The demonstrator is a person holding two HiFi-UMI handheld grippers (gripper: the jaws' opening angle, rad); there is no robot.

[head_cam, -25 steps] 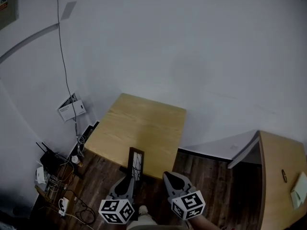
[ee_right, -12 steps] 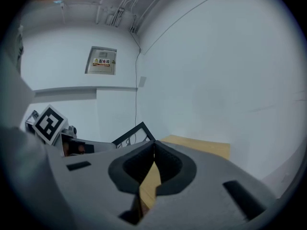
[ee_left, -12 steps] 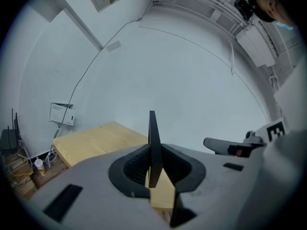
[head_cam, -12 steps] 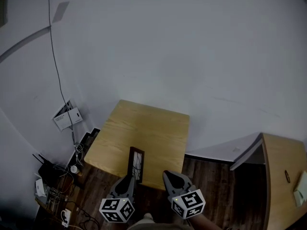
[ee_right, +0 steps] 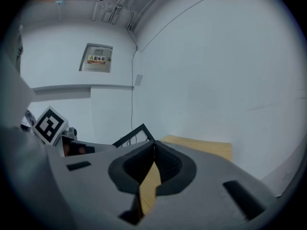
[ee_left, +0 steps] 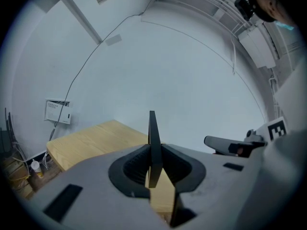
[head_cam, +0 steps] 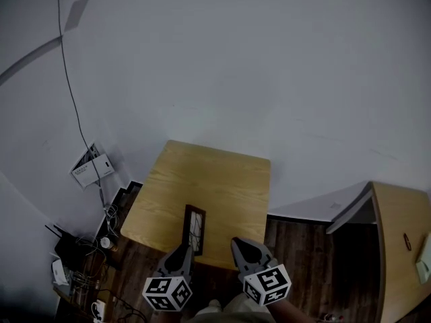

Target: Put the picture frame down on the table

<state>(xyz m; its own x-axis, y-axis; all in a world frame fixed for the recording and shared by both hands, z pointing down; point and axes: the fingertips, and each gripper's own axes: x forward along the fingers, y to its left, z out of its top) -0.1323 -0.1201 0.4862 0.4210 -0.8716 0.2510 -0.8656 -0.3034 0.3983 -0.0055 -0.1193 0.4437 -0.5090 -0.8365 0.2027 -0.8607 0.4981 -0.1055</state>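
Left gripper (head_cam: pixel 183 253): my jaws are clamped on the near end of the picture frame (head_cam: pixel 194 229); in the left gripper view the pads press on both of its faces.
Right gripper (head_cam: pixel 241 246): jaws together, tips meeting, nothing between them; it sits just right of the left one, at the lower middle of the head view.
Frame's attitude: it stands on edge, and my left gripper view sees only its thin dark side (ee_left: pixel 153 138), rising straight up from the jaws.
Frame's long axis: in the head view it runs up the picture, away from me, in line with the left gripper.
Frame's place: beyond the left jaws, over the near edge of the wooden table (head_cam: pixel 202 180); I cannot tell if it touches the top.
From the right gripper view: one dark corner of the frame (ee_right: pixel 132 135) shows at left, the table (ee_right: pixel 201 145) behind it.
Surroundings: white wall behind the table.
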